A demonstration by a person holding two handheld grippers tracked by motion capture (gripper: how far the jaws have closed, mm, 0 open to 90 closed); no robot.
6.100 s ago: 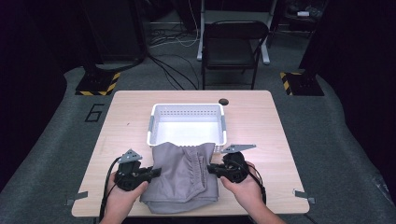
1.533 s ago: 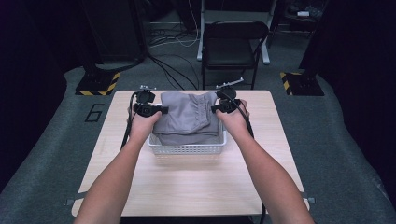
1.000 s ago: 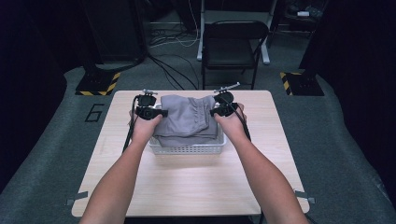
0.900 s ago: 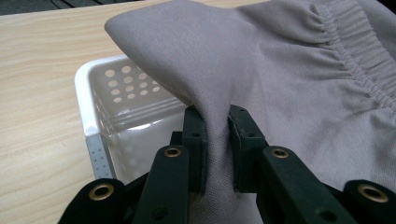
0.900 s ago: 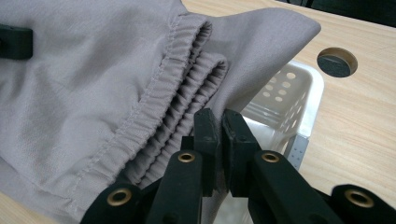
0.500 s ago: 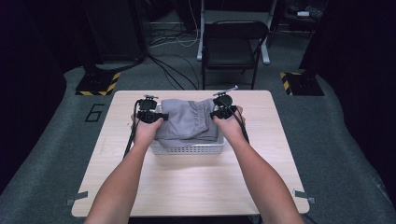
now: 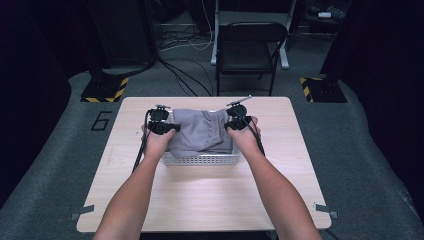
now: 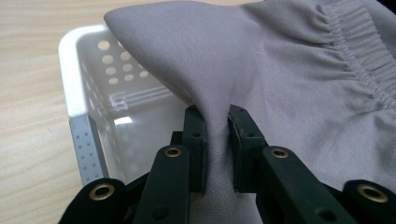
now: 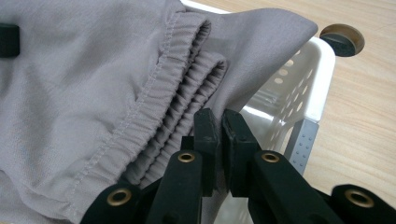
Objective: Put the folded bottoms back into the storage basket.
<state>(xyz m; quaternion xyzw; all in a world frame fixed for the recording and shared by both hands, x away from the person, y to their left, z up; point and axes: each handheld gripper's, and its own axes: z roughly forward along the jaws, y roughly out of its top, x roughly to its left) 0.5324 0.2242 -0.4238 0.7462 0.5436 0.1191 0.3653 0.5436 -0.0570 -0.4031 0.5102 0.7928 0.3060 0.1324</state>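
I hold grey garment [image 7: 202, 132] frame centre over white basket [image 7: 200, 159]; left gripper [image 8: 216, 135] and right gripper [image 9: 220, 135] each clamp opposite fabric edges, keeping fold flat for lowering.

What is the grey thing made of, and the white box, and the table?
The grey garment looks like soft woven cloth, matte: it folds, and has stitching and a gathered elastic band. The white basket seems hard plastic, smooth and slightly shiny, with moulded holes. The table looks like pale wood or wood-look laminate; its grain shows, but I can't tell which.
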